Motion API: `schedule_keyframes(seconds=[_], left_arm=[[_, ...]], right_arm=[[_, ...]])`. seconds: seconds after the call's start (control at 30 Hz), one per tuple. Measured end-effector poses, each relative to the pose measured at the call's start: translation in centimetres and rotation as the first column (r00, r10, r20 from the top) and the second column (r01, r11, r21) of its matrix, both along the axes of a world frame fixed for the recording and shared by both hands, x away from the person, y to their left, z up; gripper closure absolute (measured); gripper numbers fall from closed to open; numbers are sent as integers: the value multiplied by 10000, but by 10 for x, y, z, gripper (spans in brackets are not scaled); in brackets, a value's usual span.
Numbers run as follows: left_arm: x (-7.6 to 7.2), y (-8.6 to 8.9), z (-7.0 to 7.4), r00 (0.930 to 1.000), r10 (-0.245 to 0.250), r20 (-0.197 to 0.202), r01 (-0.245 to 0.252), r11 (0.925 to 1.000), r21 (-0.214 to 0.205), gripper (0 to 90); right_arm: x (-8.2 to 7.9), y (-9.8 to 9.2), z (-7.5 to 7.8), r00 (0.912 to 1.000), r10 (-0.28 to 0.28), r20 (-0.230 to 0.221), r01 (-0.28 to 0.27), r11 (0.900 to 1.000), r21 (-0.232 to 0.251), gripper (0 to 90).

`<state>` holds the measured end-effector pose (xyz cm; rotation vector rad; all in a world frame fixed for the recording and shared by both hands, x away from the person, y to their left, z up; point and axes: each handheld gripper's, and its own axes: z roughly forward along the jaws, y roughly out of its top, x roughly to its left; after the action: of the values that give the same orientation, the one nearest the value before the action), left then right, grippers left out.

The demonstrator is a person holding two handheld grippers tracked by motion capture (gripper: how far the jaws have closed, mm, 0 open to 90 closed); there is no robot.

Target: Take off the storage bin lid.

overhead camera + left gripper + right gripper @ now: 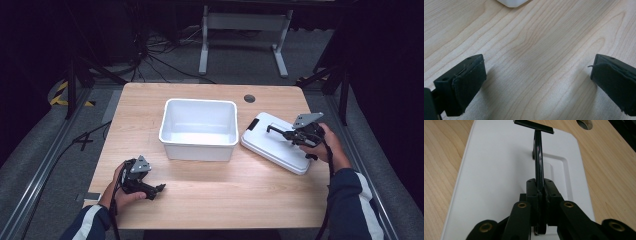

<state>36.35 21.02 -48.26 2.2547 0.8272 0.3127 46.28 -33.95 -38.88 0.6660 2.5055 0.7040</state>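
right gripper pinching a lid's handle beside an open white bin

a pale wooden table [210, 200] with visible grain, seen from above. near its middle stands a white plastic bin [198, 131], rectangular with rounded corners, open on top and empty. just to the bin's right lies its likely match, a flat white lid [265, 145], angled on the tabletop and apart from the bin.

the right gripper [539, 192] has its jaws closed tight on a thin black handle [538, 162] that arches up from the lid; the handle ends in a flat black tab at the lid's far edge. the left gripper [536, 82] rests low at the table's near left, jaws spread wide over bare wood, holding nothing.

the lid looks smooth, glossy and stiff, with a shallow raised panel moulded into it. it is probably light, though broad enough to swing or tilt when lifted by one narrow handle. that handle seems the natural hold; the slick rim would likely slip.
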Motion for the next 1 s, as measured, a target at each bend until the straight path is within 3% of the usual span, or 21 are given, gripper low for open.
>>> schedule_keyframes(seconds=[0.5,0.7,0.87,1.0], left_arm=[[0,0,0,10000,1,0,-1,10000,-3,6],[0,0,0,10000,1,0,-1,10000,-1,6],[0,0,0,10000,0,-1,0,10000,-5,5],[-1,0,0,10000,67,-26,-67,10000,-4,8]], right_arm=[[4,2,-12,9995,-265,-172,267,9996,99,833],[2,3,-7,9990,-335,-291,339,9993,148,775],[-4,6,1,9988,-303,-383,320,9984,456,689],[-8,10,4,9977,-364,-576,388,9984,411,602]])
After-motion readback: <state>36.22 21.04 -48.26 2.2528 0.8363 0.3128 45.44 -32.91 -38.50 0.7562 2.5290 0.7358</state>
